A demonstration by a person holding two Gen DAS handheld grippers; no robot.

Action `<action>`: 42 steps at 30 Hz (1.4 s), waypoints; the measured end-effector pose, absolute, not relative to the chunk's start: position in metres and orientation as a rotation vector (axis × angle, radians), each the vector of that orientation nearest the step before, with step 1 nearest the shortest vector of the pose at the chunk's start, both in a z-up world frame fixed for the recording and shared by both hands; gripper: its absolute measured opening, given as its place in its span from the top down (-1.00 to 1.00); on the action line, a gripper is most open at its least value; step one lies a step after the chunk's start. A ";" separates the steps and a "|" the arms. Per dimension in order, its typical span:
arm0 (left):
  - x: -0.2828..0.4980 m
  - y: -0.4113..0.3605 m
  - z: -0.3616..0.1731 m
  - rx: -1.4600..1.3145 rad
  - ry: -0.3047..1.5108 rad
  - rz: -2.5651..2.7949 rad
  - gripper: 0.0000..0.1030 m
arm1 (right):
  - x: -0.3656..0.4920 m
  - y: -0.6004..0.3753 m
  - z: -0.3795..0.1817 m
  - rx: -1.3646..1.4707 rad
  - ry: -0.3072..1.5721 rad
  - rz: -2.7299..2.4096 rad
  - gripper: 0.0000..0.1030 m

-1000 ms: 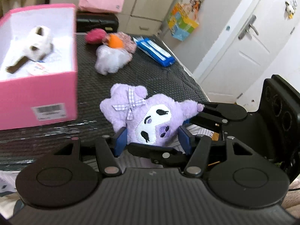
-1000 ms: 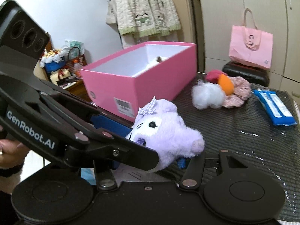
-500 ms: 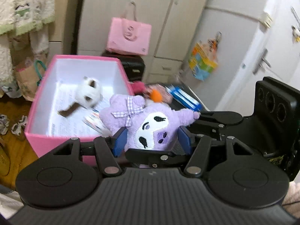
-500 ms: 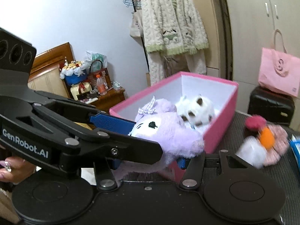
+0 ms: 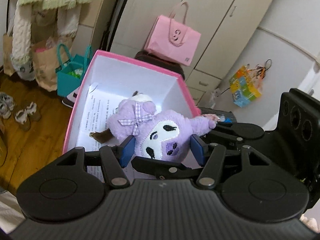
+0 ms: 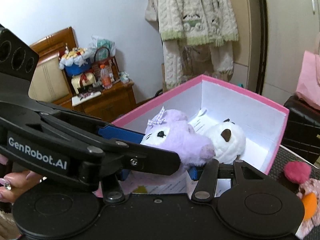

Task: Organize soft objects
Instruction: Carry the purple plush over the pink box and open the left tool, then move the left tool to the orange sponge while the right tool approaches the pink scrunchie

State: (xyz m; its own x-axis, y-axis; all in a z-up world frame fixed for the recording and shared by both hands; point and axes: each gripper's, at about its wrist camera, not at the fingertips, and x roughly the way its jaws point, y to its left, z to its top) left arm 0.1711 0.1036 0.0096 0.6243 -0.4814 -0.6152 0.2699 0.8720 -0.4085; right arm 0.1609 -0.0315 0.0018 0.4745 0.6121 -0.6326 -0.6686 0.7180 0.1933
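Note:
A purple plush toy [image 5: 160, 132] with a checked bow and a white face is held over the open pink box [image 5: 128, 60]. My left gripper [image 5: 162, 150] is shut on the purple plush from its two sides. My right gripper [image 6: 158, 173] is shut on the same plush [image 6: 176, 136] from a crossing angle, and its blue pads are partly hidden behind the left gripper's arm. A white plush [image 6: 226, 142] with brown ears lies inside the pink box [image 6: 284, 124], right behind the purple one.
A pink and orange fluffy toy [image 6: 306, 192] lies on the dark table to the right of the box. A pink paper bag [image 5: 174, 40] stands behind the box. The wooden floor [image 5: 24, 132] with shoes lies left of it.
Both grippers have lifted the purple plush off the dark table and carried it left, and it now hangs over the inside of the pink box. Both grips stayed shut.

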 end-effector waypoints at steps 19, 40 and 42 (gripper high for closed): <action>0.157 0.106 0.019 -0.141 0.721 -0.379 -0.29 | 0.145 -0.020 0.007 -0.340 0.723 0.638 -0.72; 0.075 0.070 0.071 0.041 0.618 -0.485 -0.45 | 0.056 -0.093 0.061 -0.306 0.584 0.584 -0.72; 0.068 0.062 0.073 0.056 0.607 -0.500 -0.46 | 0.046 -0.110 0.063 -0.280 0.572 0.583 -0.72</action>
State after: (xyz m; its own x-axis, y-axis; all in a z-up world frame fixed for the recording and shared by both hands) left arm 0.0684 0.0619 0.0732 0.7067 -0.4335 -0.5592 0.4657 0.8800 -0.0936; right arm 0.0461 -0.1105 0.0629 0.6866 0.4378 -0.5805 -0.5882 0.8038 -0.0895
